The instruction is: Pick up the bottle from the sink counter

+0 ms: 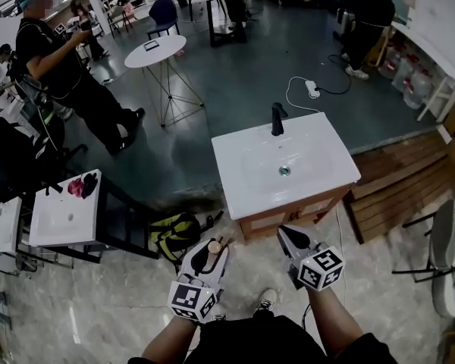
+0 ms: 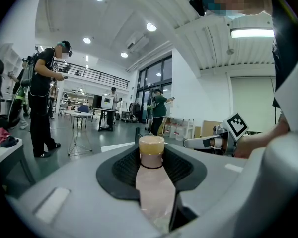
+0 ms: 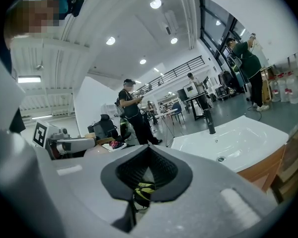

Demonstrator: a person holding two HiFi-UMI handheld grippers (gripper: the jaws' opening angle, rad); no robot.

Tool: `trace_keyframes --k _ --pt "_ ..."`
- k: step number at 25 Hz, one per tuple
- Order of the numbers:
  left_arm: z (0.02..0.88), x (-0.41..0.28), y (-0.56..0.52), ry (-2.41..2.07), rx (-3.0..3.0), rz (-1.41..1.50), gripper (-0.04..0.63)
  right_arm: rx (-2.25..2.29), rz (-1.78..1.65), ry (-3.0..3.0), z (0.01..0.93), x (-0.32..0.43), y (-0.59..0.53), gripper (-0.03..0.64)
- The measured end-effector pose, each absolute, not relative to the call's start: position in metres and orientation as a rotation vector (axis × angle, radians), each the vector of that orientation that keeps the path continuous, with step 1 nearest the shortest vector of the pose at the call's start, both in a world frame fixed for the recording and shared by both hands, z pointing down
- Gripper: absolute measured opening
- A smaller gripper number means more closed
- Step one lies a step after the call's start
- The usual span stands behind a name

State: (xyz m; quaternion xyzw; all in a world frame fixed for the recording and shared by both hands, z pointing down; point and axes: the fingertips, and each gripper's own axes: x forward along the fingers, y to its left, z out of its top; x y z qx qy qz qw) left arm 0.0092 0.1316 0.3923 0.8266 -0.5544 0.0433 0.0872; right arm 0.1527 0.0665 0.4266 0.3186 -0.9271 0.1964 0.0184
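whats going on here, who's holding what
A person stands in front of a white sink counter with a gripper in each hand. The left gripper is clamped on a pale bottle with a tan cap, held clear of the counter. The right gripper is closed with nothing in it. A black faucet stands at the counter's far edge.

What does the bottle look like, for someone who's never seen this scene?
Find the white sink with the black tap in the middle of the floor. Just in front of it, the left gripper has the bottle clamped in its jaws: pale pink body, round tan cap. The right gripper beside it is shut and holds nothing.
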Motion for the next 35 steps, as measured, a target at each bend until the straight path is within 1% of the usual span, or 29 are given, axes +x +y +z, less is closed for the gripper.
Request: trace_keyframes --k 19,35 --pt "0.397 -0.058 0.162 -1.448 2.578 0.135 0.14 1.254 0.609 -2.776 0.424 0.1 0.128 0.0" --pt "0.403 -0.084 0.199 -1.356 2.63 0.124 0.14 1.343 0.661 -2.747 0.436 0.072 0.182 0.0"
